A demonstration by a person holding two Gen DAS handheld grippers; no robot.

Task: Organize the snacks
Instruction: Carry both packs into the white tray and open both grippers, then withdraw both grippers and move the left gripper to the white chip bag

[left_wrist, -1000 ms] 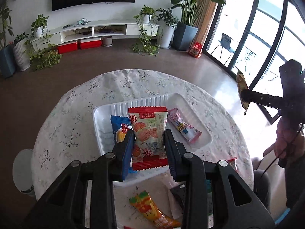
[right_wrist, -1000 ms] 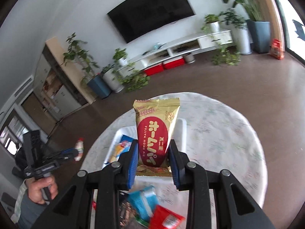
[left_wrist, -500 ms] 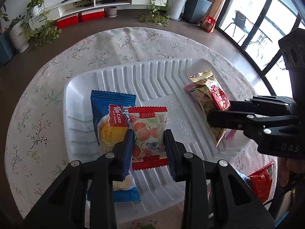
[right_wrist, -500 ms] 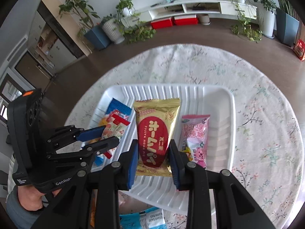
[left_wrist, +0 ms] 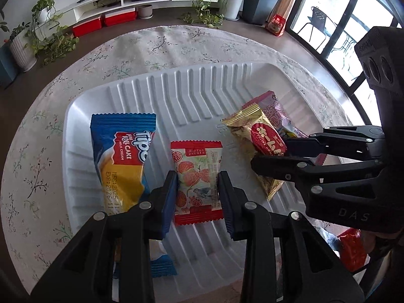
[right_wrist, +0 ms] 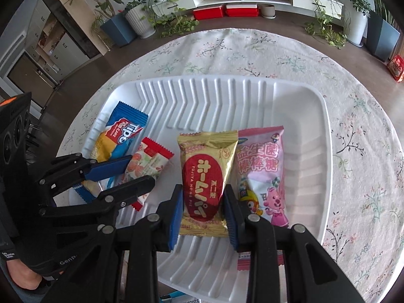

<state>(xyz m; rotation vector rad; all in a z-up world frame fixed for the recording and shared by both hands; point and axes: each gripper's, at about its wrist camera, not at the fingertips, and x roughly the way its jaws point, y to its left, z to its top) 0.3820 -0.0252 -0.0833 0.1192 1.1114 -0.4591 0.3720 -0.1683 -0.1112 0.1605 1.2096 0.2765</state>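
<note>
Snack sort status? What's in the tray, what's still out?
Done: blue roll cake and pink lollipop pack lie in the white tray. In hand: left claw grips the red-edged packet, right claw the gold pie, both over the tray, unreleased. Left: red packet outside the tray.

Round table [left_wrist: 83, 58], covered by a pale cloth printed with flowering sprigs. A white ribbed tray [left_wrist: 192, 88] lay directly on it at centre. A red packet [left_wrist: 352, 250] was beside the tray's near right corner; whether it rested on the cloth could not be told.
</note>
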